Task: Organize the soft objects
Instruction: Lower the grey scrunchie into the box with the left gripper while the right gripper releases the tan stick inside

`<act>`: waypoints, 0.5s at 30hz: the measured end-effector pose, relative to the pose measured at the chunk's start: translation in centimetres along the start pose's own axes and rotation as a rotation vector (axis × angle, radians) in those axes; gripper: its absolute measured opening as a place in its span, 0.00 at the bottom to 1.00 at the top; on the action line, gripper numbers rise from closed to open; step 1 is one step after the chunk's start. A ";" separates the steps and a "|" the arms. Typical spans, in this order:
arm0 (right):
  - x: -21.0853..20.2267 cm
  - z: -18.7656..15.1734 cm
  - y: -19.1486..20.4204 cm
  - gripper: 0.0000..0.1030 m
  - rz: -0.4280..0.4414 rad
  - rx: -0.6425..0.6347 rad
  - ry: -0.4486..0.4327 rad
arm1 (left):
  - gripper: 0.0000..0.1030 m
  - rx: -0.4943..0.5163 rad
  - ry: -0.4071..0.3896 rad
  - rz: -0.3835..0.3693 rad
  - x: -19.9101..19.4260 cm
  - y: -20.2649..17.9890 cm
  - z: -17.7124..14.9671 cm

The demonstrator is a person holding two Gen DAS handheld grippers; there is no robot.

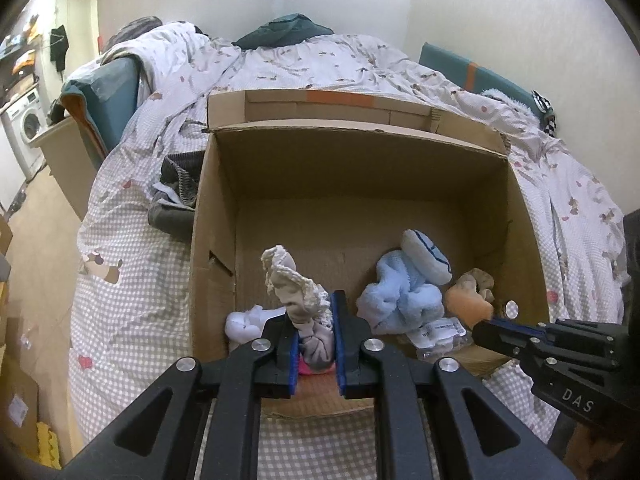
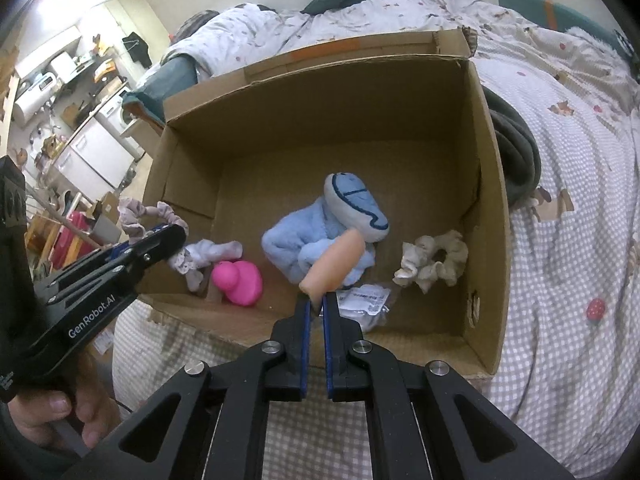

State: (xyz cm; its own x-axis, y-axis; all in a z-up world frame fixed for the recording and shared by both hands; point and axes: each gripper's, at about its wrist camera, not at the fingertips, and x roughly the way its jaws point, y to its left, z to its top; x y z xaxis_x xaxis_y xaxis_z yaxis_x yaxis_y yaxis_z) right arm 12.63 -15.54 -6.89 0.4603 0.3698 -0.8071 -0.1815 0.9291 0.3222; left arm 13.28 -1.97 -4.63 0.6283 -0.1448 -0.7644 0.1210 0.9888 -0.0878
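Both hand-held grippers are clamped: left [image 1: 316, 320] on a scrunchie [image 1: 298, 288], right [image 2: 316, 300] on a peach toy [image 2: 336, 260]; either could snag on release and miss the box [image 2: 486, 184].

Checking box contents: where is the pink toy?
Right wrist view: the pink toy lies in the box, near-left corner, beside the white sock.

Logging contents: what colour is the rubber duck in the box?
Bright pink duck; right wrist view shows it best.
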 end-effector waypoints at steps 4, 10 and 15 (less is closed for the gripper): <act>-0.1 0.1 0.1 0.06 0.009 -0.001 -0.012 | 0.18 0.015 0.005 -0.013 0.0 -0.4 -0.1; -0.7 0.3 -0.6 0.15 0.027 0.038 -0.040 | 0.72 -0.003 -0.022 0.011 -0.7 -0.4 0.0; -1.6 0.5 -1.5 0.74 0.051 0.105 -0.076 | 0.73 -0.025 -0.014 -0.002 -0.9 -0.4 0.1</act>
State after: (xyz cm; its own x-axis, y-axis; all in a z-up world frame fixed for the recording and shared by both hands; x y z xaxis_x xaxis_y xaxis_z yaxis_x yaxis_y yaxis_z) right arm 12.56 -17.53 -5.82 0.5183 0.4119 -0.7495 -0.1163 0.9022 0.4154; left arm 12.75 -2.20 -3.90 0.6391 -0.1468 -0.7550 0.1029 0.9891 -0.1052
